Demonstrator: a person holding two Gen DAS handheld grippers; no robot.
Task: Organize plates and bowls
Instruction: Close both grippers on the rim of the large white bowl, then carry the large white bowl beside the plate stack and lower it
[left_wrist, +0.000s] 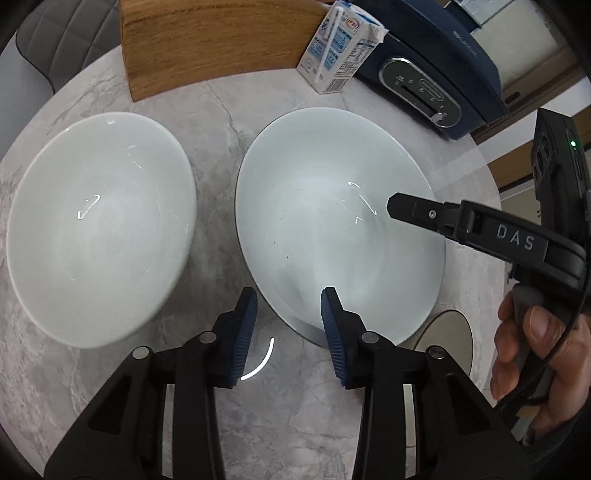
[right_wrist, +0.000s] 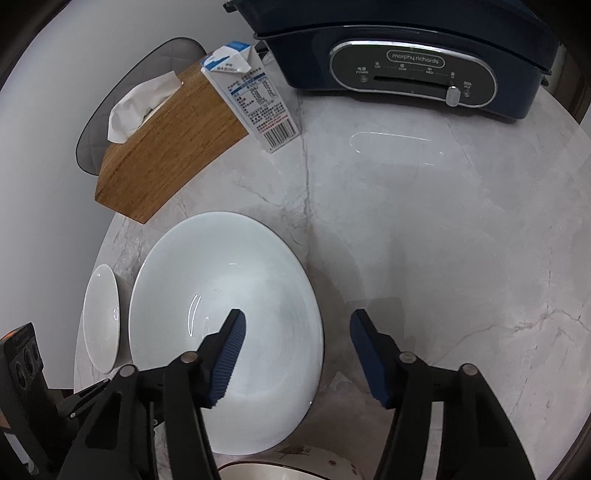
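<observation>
Two white bowls sit side by side on the marble table. In the left wrist view the left bowl (left_wrist: 99, 229) is at left and the right bowl (left_wrist: 332, 221) at centre. My left gripper (left_wrist: 290, 328) is open, its jaws astride the near rim of the right bowl, one pad inside. My right gripper (left_wrist: 399, 206) reaches over that bowl from the right. In the right wrist view it (right_wrist: 297, 354) is open, straddling the right rim of the right bowl (right_wrist: 221, 325). The left bowl (right_wrist: 101, 317) shows edge-on at left.
A wooden tissue box (right_wrist: 166, 151), a milk carton (right_wrist: 255, 103) and a dark blue electric cooker (right_wrist: 410, 55) stand at the back of the table (right_wrist: 424, 221). A beige dish (right_wrist: 284, 469) lies at the near edge, also in the left wrist view (left_wrist: 447, 332).
</observation>
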